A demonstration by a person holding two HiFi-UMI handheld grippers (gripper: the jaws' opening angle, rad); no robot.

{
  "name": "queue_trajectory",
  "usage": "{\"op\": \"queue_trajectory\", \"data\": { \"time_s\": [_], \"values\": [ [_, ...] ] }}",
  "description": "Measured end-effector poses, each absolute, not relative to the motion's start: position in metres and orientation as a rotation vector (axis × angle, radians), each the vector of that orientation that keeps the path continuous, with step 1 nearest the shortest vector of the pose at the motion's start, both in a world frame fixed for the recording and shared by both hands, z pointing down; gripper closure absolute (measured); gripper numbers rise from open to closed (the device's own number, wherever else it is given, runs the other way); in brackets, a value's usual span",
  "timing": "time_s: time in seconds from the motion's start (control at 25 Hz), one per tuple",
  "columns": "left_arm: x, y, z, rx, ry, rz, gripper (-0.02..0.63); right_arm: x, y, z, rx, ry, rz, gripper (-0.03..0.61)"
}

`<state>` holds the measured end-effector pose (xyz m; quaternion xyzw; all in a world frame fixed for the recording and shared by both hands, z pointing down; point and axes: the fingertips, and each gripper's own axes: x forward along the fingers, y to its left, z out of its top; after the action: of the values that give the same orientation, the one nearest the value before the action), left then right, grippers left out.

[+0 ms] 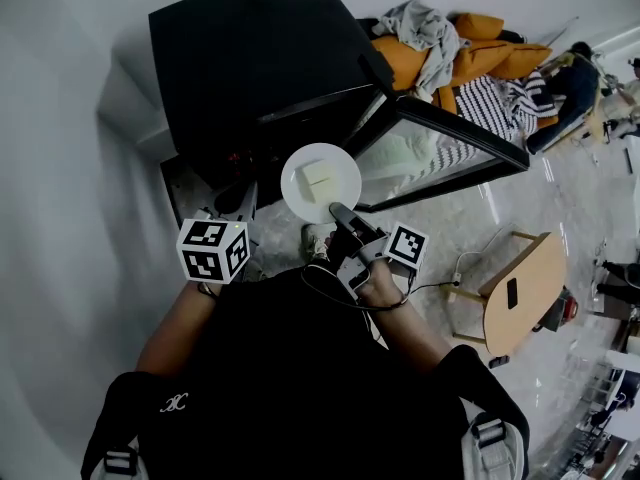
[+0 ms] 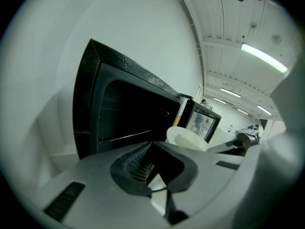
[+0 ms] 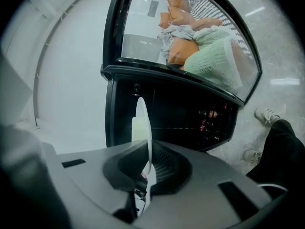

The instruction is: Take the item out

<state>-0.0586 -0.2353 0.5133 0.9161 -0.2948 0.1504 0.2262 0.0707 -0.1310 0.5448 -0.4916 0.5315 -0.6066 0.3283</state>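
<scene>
A white plate (image 1: 296, 194) carries a pale yellow block (image 1: 318, 179). It hangs just in front of the black oven (image 1: 255, 63), whose glass door (image 1: 440, 148) is swung open to the right. My right gripper (image 1: 341, 214) is shut on the plate's near rim. In the right gripper view the plate (image 3: 141, 128) stands edge-on between the pads of that gripper (image 3: 147, 168), with the dark oven cavity (image 3: 186, 120) behind it. My left gripper (image 1: 243, 206) is left of the plate, shut and holding nothing. Its own view shows the left gripper (image 2: 152, 168), with the plate (image 2: 188, 140) beyond it.
A wire rack (image 2: 126, 136) crosses the oven's inside. A white wall runs along the left. On the pale floor at the right stand a wooden stool (image 1: 520, 293) and an orange sofa heaped with clothes (image 1: 450, 43). The person's shoe (image 3: 266, 116) is below the door.
</scene>
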Motion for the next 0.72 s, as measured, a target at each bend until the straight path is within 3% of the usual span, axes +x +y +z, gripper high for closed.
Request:
{"op": "queue_trajectory", "data": {
  "time_s": [0.72],
  "values": [
    [-0.0538,-0.2305,0.5165,2.529,-0.775,0.428,0.604,0.0697,-0.1301,0.5424,-1.243,1.331,-1.577,0.555]
  ]
}}
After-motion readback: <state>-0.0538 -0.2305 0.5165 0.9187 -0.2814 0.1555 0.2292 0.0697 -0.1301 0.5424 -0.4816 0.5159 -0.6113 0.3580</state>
